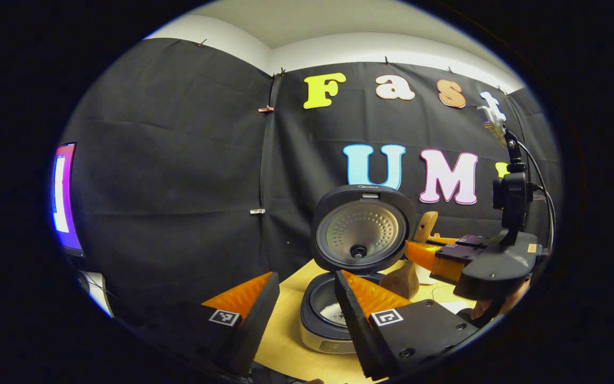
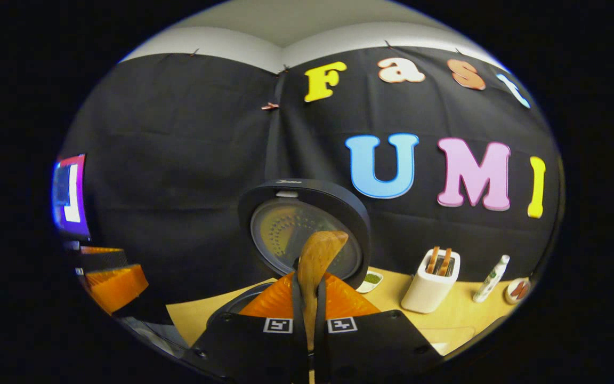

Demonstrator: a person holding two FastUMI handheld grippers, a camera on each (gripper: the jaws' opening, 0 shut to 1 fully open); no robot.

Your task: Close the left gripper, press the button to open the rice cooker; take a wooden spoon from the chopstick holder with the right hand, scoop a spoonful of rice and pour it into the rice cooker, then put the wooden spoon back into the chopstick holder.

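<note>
The rice cooker stands open, its round lid (image 1: 360,229) raised upright over the pot (image 1: 333,309), which has some white rice at the bottom. My left gripper (image 1: 306,277) is open with nothing between its fingers, just in front of the pot. My right gripper (image 1: 411,250) hovers to the right of the cooker, shut on the wooden spoon (image 1: 403,280), which stands roughly upright in the grip. In the right gripper view that gripper (image 2: 307,282) clamps the spoon (image 2: 320,253) in front of the lid (image 2: 285,205). The white chopstick holder (image 2: 429,288) holds wooden utensils.
A light wooden table (image 1: 285,330) carries everything. Near the holder are a small dish with something green (image 2: 372,278), a white bottle (image 2: 491,277) and a round item (image 2: 519,290). My left gripper (image 2: 115,285) shows at the left. A lit screen (image 1: 64,194) glows by the left wall.
</note>
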